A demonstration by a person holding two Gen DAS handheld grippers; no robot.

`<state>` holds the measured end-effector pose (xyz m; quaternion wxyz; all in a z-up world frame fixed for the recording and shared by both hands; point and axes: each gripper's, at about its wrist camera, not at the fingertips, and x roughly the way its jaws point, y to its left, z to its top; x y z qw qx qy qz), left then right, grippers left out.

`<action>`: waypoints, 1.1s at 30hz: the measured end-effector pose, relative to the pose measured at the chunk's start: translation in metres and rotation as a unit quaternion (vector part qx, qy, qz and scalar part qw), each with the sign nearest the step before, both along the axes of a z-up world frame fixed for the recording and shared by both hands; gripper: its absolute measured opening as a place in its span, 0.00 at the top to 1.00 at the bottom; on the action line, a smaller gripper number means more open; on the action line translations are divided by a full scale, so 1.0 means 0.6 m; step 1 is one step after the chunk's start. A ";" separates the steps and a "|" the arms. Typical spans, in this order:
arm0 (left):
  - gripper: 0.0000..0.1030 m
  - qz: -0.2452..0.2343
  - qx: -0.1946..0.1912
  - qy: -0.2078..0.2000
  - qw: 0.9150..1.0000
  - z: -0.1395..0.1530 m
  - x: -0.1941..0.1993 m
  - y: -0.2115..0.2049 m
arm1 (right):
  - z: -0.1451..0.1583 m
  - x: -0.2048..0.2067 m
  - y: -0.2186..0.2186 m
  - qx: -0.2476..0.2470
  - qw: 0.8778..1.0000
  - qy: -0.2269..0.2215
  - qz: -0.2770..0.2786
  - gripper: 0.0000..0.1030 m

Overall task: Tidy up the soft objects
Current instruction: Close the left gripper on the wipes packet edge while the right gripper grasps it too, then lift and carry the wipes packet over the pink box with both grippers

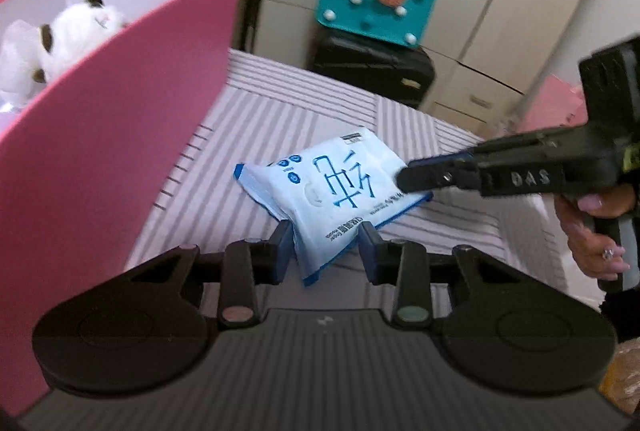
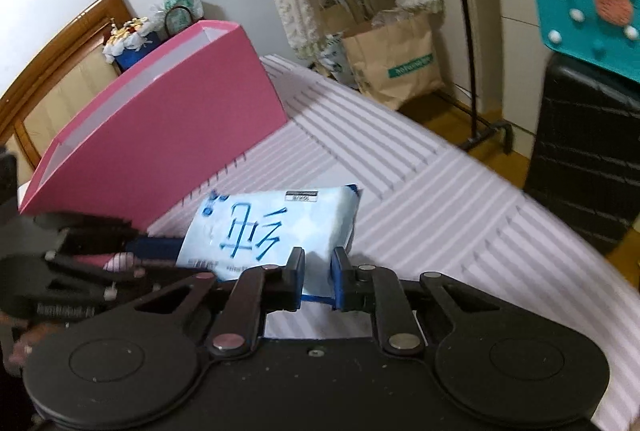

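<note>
A light blue soft tissue pack [image 1: 332, 191] with blue characters is held just above the striped bed. My left gripper [image 1: 326, 251] is shut on its near corner. My right gripper [image 2: 316, 281] is shut on the pack's [image 2: 276, 227] other end; it shows in the left wrist view [image 1: 420, 179] coming in from the right. A pink box [image 1: 120, 135] stands at the left with a white plush toy [image 1: 68, 35] inside. The box also shows in the right wrist view [image 2: 168, 135], behind the pack.
The striped lilac bedspread [image 2: 440, 191] spreads to the right. A teal bag [image 1: 376, 3] sits on a black suitcase [image 1: 372, 67] by the wardrobe. A paper bag [image 2: 396, 59] and a clothes rack stand past the bed's far edge. A wooden headboard [image 2: 60, 71] is behind the box.
</note>
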<state>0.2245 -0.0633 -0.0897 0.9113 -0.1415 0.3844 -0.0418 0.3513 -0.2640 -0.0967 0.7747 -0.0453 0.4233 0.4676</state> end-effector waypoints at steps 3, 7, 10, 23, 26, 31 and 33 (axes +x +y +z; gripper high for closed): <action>0.62 -0.028 -0.003 0.015 0.999 0.004 0.001 -0.004 | -0.003 -0.021 -0.025 -0.001 0.999 0.008 -0.032 0.82; 0.40 -0.004 -0.033 0.023 0.999 0.003 0.011 0.012 | -0.004 -0.035 -0.026 -0.013 0.998 -0.017 -0.056 0.71; 0.40 0.011 -0.029 0.017 0.999 0.006 0.015 0.015 | -0.001 -0.033 -0.015 -0.014 0.997 -0.029 -0.066 0.67; 0.64 -0.012 0.038 0.004 0.999 0.002 0.015 -0.015 | -0.022 -0.083 -0.009 0.016 0.994 -0.064 -0.087 0.55; 0.69 -0.021 0.041 -0.006 0.999 0.006 0.012 -0.019 | -0.022 -0.094 -0.008 0.021 0.991 -0.062 -0.119 0.63; 0.70 -0.047 0.051 -0.024 0.997 0.015 -0.011 -0.029 | -0.022 -0.121 -0.027 0.035 0.984 -0.040 -0.171 0.73; 0.70 -0.060 0.044 -0.027 0.997 0.021 -0.023 -0.027 | -0.021 -0.141 -0.036 0.041 0.982 -0.030 -0.184 0.73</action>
